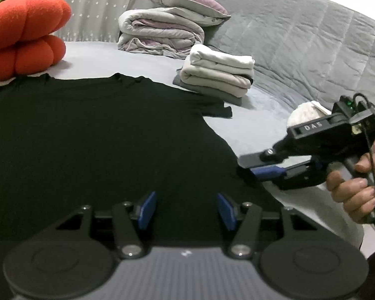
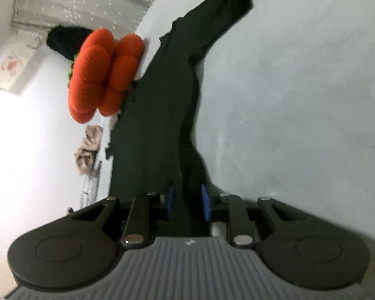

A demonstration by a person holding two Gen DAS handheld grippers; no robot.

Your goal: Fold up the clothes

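A black T-shirt lies spread flat on the grey bed, collar at the far side. My left gripper is open above the shirt's near part, with nothing between its blue pads. My right gripper, turned on its side, is at the shirt's right edge. In the right wrist view the gripper has its blue pads close on either side of the edge of the black T-shirt, which runs between them.
A stack of folded light clothes sits beyond the shirt's right sleeve. A rolled quilt and pillow lie further back. An orange pumpkin cushion rests at the far left. A grey quilted cover fills the right.
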